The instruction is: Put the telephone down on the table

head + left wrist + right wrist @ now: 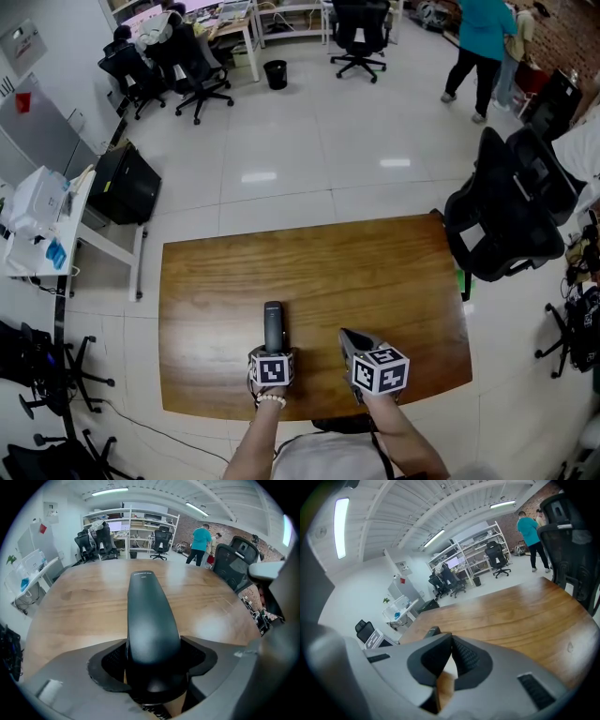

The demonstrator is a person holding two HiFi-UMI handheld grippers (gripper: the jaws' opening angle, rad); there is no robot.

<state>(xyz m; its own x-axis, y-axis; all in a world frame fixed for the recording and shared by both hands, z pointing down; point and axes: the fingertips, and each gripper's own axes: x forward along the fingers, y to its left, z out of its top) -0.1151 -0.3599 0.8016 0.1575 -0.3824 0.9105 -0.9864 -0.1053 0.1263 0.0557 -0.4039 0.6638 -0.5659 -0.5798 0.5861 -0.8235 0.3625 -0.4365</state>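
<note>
Telephone (273, 323) lying flat on the worktop (375, 281). The left tool (273, 347) straddles its near end with jaws slackened, not gripping. The right tool (347, 336), just beside, has its jaws together and empty.

Open-plan office
Swivel chairs (359, 37) at desks (232, 28); stocked shelving (140, 524) along the wall; tiled floor (309, 141); a wooden table (375, 272)

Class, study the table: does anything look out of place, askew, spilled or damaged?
Nothing stands out. The black telephone handset lies on the brown wooden table, between the jaws of the left claw; nothing spilled or broken.
</note>
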